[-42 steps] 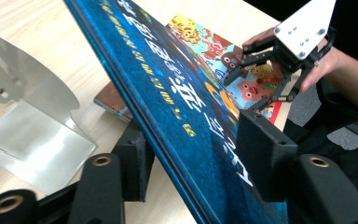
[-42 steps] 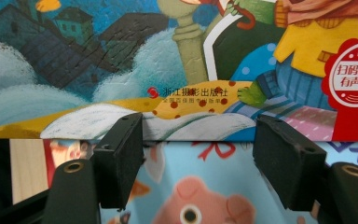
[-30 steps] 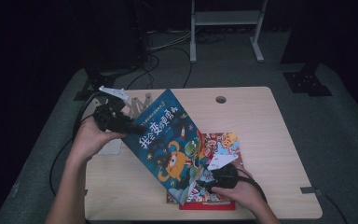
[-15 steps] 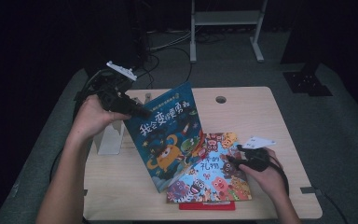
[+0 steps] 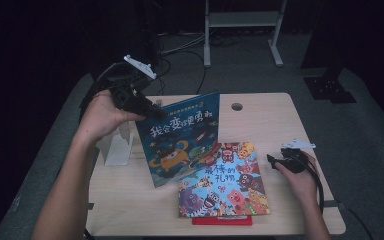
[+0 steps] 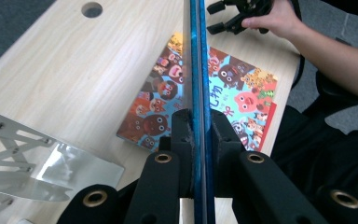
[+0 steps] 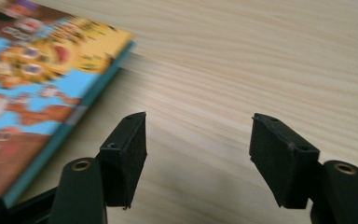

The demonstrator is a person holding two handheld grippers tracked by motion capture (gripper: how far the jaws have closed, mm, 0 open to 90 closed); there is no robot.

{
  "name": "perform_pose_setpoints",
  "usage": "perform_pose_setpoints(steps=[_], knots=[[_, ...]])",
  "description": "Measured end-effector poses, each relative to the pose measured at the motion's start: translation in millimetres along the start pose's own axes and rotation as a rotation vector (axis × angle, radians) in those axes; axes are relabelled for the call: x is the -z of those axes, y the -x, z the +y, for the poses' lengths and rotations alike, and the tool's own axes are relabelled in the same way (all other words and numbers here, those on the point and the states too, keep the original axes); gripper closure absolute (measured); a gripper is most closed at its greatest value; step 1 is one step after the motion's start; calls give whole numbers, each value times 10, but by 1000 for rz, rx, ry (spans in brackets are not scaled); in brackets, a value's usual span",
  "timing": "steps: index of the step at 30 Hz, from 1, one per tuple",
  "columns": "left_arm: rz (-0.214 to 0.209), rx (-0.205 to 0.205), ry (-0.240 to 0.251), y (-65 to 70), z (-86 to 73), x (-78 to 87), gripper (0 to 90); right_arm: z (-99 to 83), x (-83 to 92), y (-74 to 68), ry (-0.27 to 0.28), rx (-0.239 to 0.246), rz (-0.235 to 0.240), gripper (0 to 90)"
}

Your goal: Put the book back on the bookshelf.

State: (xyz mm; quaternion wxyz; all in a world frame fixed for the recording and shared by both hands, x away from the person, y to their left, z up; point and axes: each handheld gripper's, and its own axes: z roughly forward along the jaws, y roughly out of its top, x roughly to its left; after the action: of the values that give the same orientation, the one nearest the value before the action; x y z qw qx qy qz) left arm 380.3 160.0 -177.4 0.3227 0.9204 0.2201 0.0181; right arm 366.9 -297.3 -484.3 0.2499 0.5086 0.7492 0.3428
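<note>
High view, left gripper (image 5: 150, 107): raised over the far left part of the table, jaws clamped on the top left corner of the blue picture book (image 5: 182, 137).
Left gripper view, jaws: the two black pads press on either side of the blue picture book (image 6: 198, 70), seen edge-on and running straight up between them; they have just been closing on it.
Blue picture book: stands tilted, cover toward the near side, its lower edge down on the tabletop (image 5: 130, 200) left of centre.
Metal bookend (image 5: 117, 150): stands on the table just left of the blue book.
Colourful animal book (image 5: 222, 180): lies flat right of centre, near edge over a red book (image 5: 222, 220) beneath it.
Right gripper (image 5: 272, 161): held low just right of the animal book, apart from it.
Right gripper view, jaws: spread with bare wood between them, nothing held; the animal book's corner (image 7: 42, 88) lies at the left.
</note>
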Motion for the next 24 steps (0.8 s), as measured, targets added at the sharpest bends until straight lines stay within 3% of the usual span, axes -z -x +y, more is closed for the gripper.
perform_pose_setpoints(steps=[6, 12, 24], knots=[[18, 7, 6, 12, 48, 121, 824, -47, -143, 102, -17, -52, -21, 347], [30, 20, 9, 12, 29, 242, 825, -61, -206, 124, -16, -69, -36, 345], [78, 66, 4, 2, -227, 558, 825, -42, -239, 172, -26, -93, -43, 278]])
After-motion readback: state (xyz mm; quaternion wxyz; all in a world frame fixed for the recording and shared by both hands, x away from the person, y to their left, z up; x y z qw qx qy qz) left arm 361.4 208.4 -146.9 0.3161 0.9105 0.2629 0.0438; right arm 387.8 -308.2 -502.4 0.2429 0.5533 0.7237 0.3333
